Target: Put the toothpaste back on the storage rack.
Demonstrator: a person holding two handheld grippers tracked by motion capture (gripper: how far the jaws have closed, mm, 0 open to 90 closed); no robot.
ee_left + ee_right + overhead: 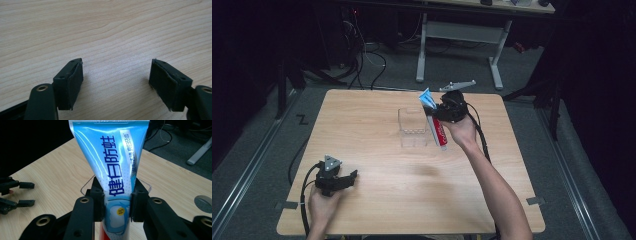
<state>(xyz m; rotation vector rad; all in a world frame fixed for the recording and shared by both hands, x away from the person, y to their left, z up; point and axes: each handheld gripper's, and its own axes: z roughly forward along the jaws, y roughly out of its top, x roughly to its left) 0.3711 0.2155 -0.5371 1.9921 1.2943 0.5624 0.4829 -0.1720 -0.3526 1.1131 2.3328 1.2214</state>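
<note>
Two grippers over a pale wood table (377,200) in a dark room: left gripper (343,178) jaws released, right gripper (435,113) grasping a toothpaste tube (439,134).

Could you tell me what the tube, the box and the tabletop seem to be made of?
Tube: glossy printed laminate or soft plastic, judging by its sheen and pinched waist. Box: clear hard plastic; the table shows through its walls. Tabletop: pale wood-grain surface, matte, possibly laminate rather than solid wood.
</note>
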